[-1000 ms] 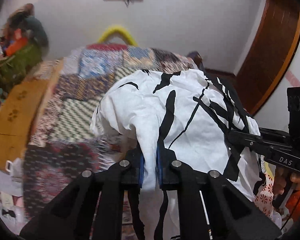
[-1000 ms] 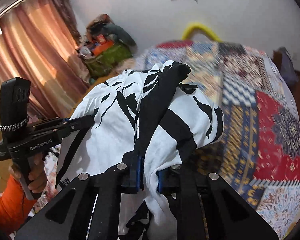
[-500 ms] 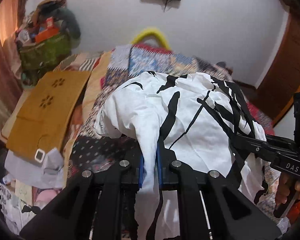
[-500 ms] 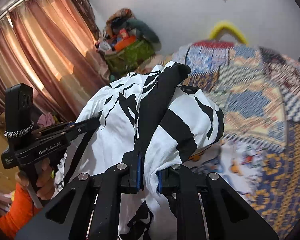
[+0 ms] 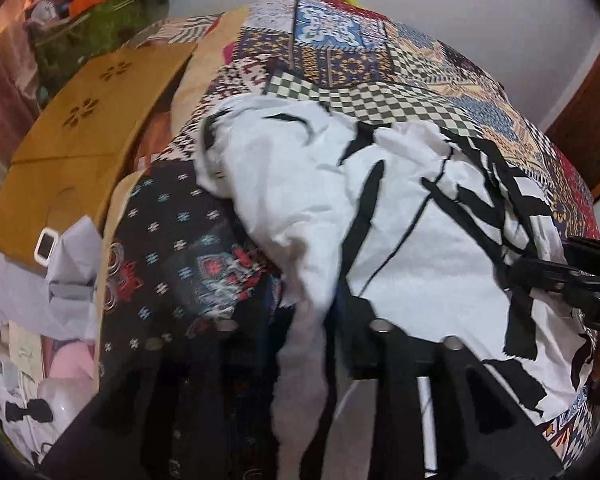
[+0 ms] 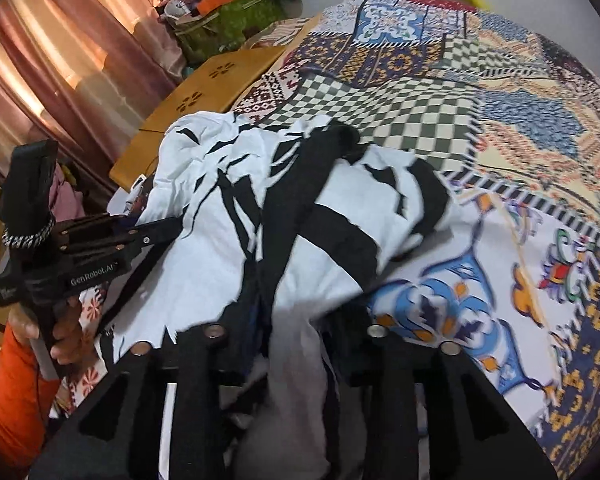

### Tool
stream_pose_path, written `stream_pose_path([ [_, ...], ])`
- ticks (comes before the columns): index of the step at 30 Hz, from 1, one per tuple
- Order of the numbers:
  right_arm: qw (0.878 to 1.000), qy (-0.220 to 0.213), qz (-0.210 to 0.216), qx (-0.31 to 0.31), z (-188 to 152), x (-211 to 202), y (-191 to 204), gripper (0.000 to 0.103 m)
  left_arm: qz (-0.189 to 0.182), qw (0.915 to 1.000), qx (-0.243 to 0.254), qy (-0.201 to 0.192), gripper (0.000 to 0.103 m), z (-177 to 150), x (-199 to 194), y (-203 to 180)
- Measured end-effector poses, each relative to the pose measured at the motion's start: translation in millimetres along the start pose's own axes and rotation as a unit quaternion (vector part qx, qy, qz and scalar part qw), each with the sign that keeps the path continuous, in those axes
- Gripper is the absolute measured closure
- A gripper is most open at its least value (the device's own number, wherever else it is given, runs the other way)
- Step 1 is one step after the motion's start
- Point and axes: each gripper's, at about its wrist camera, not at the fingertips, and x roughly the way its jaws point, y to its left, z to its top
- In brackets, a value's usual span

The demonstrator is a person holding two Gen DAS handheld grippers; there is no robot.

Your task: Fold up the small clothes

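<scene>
Both jaws are opening with cloth between them. The white-and-black garment [image 5: 400, 216] spans left gripper [image 5: 300, 320] to right gripper [image 6: 292, 328], draped forward over the bed [image 6: 500, 140].

Bed quilt [image 6: 500, 128]: far and right patchwork lying bare, giving open passage. White-and-black garment [image 6: 340, 240]: heaped, taking up the near-left quilt. Wooden board [image 5: 80, 120]: lying along the quilt's left edge, blocking that side. Green bag [image 6: 228, 16] with clutter: crowding the far-left corner. Curtain [image 6: 60, 60]: closing off the far left.
</scene>
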Motion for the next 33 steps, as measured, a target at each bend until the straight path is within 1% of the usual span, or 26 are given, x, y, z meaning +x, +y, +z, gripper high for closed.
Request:
stream_pose_path([
  [1, 1.000, -0.004, -0.007, -0.003, -2, -5, 2, 0.068, 0.006, 1.0000, -0.003, -0.002, 0.059, 0, -3, 2],
  [4, 0.999, -0.026, -0.031, -0.025, -3, -24, 8, 0.068, 0.018, 0.9997, -0.007, -0.017, 0.059, -2, -23, 6],
  [6, 0.996, -0.050, -0.045, -0.055, -5, -42, 23, 0.068, 0.032, 0.9985, -0.001, -0.044, 0.059, -3, -46, 5],
  [7, 0.995, -0.059, -0.047, -0.067, -5, -48, 29, 0.068, 0.032, 0.9980, -0.001, -0.054, 0.059, -4, -55, 4],
  [9, 0.992, -0.076, -0.039, -0.092, -5, -58, 45, 0.068, 0.017, 0.9971, -0.002, -0.074, 0.059, -6, -75, 0],
  [11, 0.991, -0.079, -0.025, -0.107, -8, -60, 58, 0.068, -0.008, 0.9968, 0.000, -0.080, 0.059, -11, -86, -8],
  [13, 0.991, -0.068, -0.010, -0.117, -10, -50, 70, 0.068, -0.030, 0.9971, 0.011, -0.069, 0.059, -20, -83, -19],
  [14, 0.991, -0.058, -0.006, -0.118, -10, -43, 71, 0.068, -0.032, 0.9975, 0.016, -0.061, 0.059, -24, -78, -24],
  [16, 0.993, -0.021, -0.003, -0.113, -17, -20, 71, 0.068, -0.024, 0.9991, 0.020, -0.030, 0.059, -35, -60, -28],
  [17, 0.994, 0.003, -0.007, -0.109, -22, -6, 67, 0.068, -0.017, 0.9997, 0.018, -0.002, 0.059, -43, -45, -26],
  [19, 0.994, 0.026, -0.017, -0.109, -33, 7, 60, 0.068, 0.006, 0.9994, 0.014, 0.030, 0.062, -55, -25, -20],
  [20, 0.993, 0.028, -0.014, -0.110, -37, 8, 57, 0.068, 0.013, 0.9992, 0.014, 0.034, 0.061, -63, -21, -15],
  [21, 0.994, 0.026, -0.009, -0.109, -40, 5, 54, 0.068, 0.013, 0.9993, 0.014, 0.031, 0.061, -69, -23, -12],
  [23, 0.994, 0.024, -0.005, -0.107, -43, -5, 51, 0.068, 0.029, 0.9990, 0.019, 0.028, 0.061, -76, -29, -7],
  [25, 0.992, 0.030, -0.011, -0.119, -46, -10, 50, 0.068, 0.047, 0.9981, 0.026, 0.031, 0.061, -80, -33, -2],
  [27, 0.990, 0.033, -0.018, -0.134, -47, -14, 50, 0.068, 0.049, 0.9982, 0.018, 0.031, 0.062, -80, -39, 5],
  [30, 0.990, 0.017, -0.019, -0.140, -41, -28, 50, 0.068, 0.053, 0.9984, 0.006, 0.016, 0.062, -70, -51, 17],
  [32, 0.990, -0.001, -0.018, -0.137, -32, -33, 47, 0.068, 0.048, 0.9989, 0.000, -0.001, 0.062, -56, -58, 21],
  [33, 0.991, -0.015, -0.018, -0.131, -23, -36, 44, 0.068, 0.046, 0.9989, -0.001, -0.009, 0.061, -46, -62, 21],
])
